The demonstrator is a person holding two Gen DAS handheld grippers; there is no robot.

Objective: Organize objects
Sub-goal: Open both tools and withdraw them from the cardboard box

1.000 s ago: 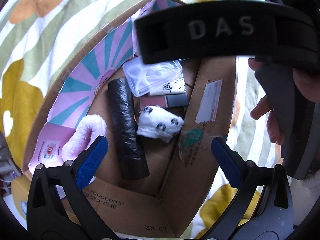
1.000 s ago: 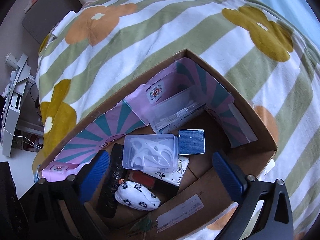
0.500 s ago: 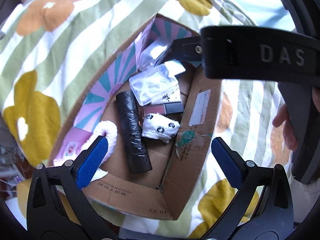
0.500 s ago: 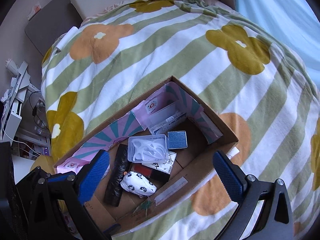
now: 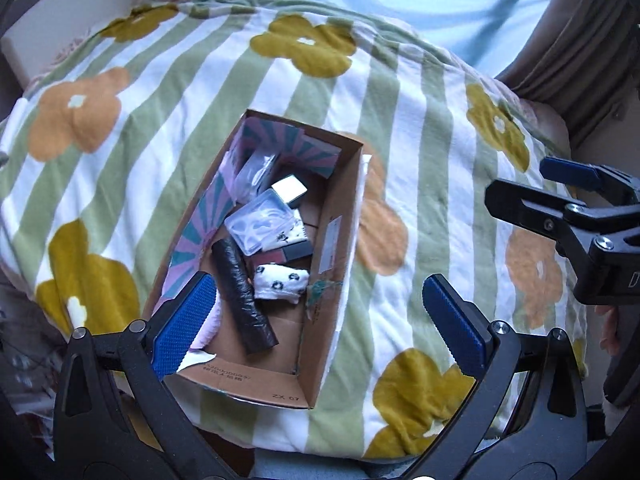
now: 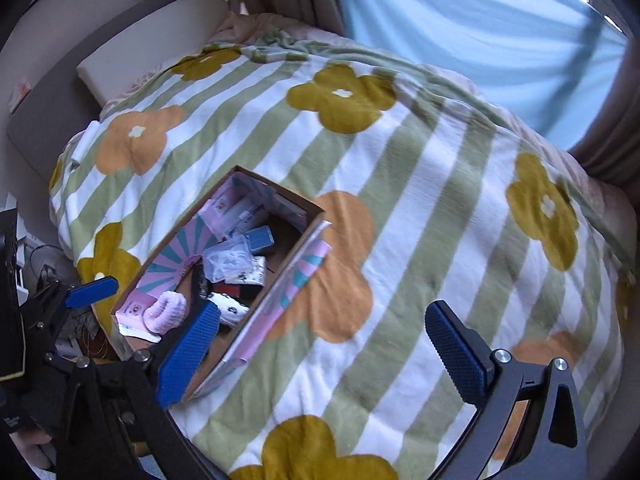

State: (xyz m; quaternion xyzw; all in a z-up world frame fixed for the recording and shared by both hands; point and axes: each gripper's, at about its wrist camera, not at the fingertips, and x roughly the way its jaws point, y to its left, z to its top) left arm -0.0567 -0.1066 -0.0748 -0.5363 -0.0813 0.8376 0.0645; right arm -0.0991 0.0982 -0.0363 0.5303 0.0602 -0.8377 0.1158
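An open cardboard box point(image 5: 336, 232) lies on a striped, flowered blanket point(image 5: 424, 200). It holds a black roll point(image 5: 242, 296), a white spotted cloth point(image 5: 280, 284), a clear case of white picks point(image 5: 262, 226), a small square box point(image 5: 289, 190) and a pink fluffy item point(image 6: 166, 312). My left gripper point(image 5: 318, 320) hovers open and empty high above the box's near end. My right gripper point(image 6: 322, 348) is open too, holding nothing, above the blanket to the right of the box point(image 6: 276, 280). From the left wrist it shows at the right edge as a black frame point(image 5: 560, 208).
The blanket point(image 6: 440, 220) covers a bed. A blue curtain point(image 6: 460, 32) hangs behind it and a white pillow point(image 6: 148, 48) lies at the head. Cables and clutter point(image 6: 44, 276) sit off the bed's left edge. A hand point(image 5: 608, 332) shows at the right.
Both grippers have lifted up and back from the box, which now looks much smaller. The right gripper has swung out of the left view's centre to its right edge.
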